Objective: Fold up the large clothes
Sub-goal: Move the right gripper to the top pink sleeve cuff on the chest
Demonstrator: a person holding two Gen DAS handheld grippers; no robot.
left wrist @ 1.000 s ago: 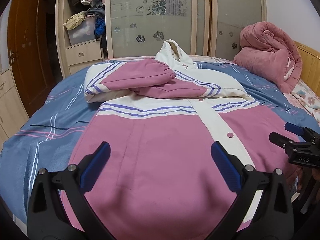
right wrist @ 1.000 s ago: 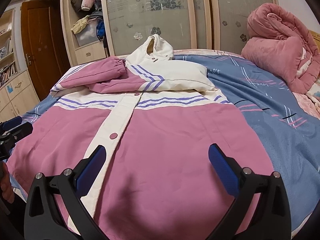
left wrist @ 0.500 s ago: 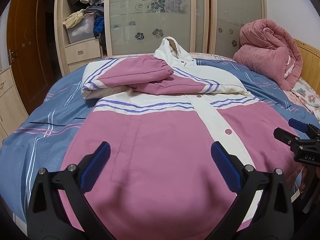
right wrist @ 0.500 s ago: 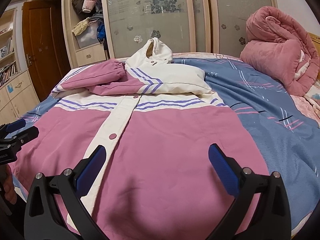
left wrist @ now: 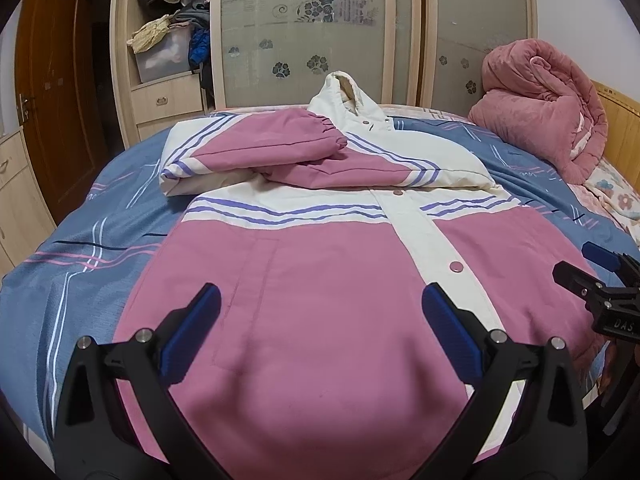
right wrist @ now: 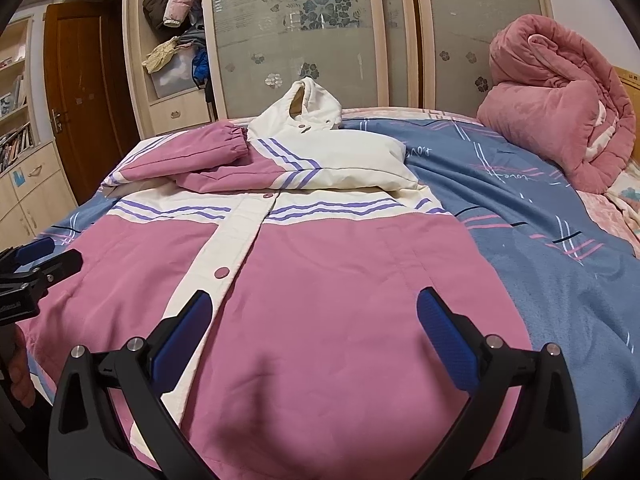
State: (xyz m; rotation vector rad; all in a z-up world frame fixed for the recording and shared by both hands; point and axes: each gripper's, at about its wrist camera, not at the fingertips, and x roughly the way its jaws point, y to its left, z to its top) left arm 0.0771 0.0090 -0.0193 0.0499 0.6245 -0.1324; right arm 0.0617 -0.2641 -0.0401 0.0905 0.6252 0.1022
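Just one pink-and-cream hooded padded jacket (left wrist: 320, 280) lying across the blue striped bedspread (right wrist: 520, 208), both sleeves folded in. Left black blue-padded gripper (left wrist: 320, 320) and right black blue-padded gripper (right wrist: 310, 320) hovering wide apart, gripping nothing. "DAS" reading on the right one's body.

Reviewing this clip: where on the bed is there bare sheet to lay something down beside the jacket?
Bare blue sheet lies between the jacket and the rolled pink quilt. A narrower strip of sheet runs along the jacket's other side, toward the wardrobe. The middle is crowded: jacket body with both folded sleeves stacked over its chest.
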